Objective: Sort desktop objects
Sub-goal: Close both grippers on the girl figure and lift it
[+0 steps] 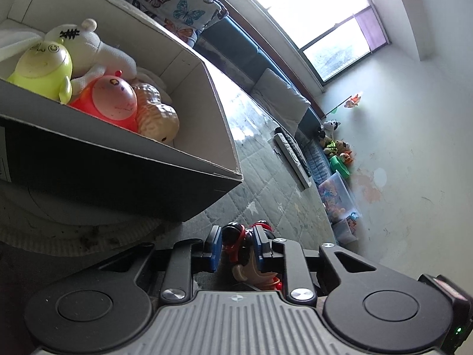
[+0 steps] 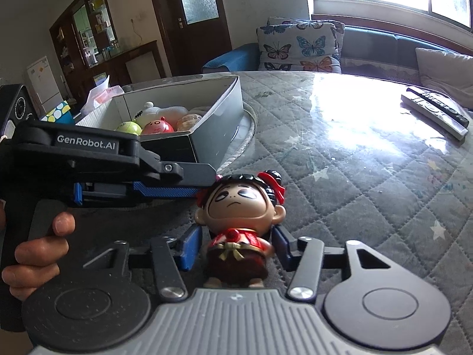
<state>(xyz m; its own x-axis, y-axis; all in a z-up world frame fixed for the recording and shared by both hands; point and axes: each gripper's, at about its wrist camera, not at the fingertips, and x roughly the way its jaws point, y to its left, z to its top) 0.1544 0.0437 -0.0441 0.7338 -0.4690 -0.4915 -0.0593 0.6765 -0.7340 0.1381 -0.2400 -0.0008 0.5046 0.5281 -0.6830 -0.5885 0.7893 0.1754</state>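
A small doll figure (image 2: 241,207) with black hair, red bows and a red top stands on the quilted table. My left gripper (image 1: 236,244) is shut on the doll's head (image 1: 239,236); in the right wrist view it (image 2: 204,190) comes in from the left, level with the head. My right gripper (image 2: 236,248) is open, its blue pads either side of the doll's body with gaps. A grey cardboard box (image 2: 218,118) behind holds a yellow-green toy (image 1: 44,68), a red toy (image 1: 115,100), a white plush (image 1: 97,50) and a tan peanut toy (image 1: 156,115).
Two remote controls (image 2: 434,109) lie at the table's far right. A butterfly cushion (image 2: 298,47) and sofa stand behind the table. A tissue pack (image 2: 100,94) sits left of the box. Toys and a plastic bin (image 1: 340,189) lie along the wall.
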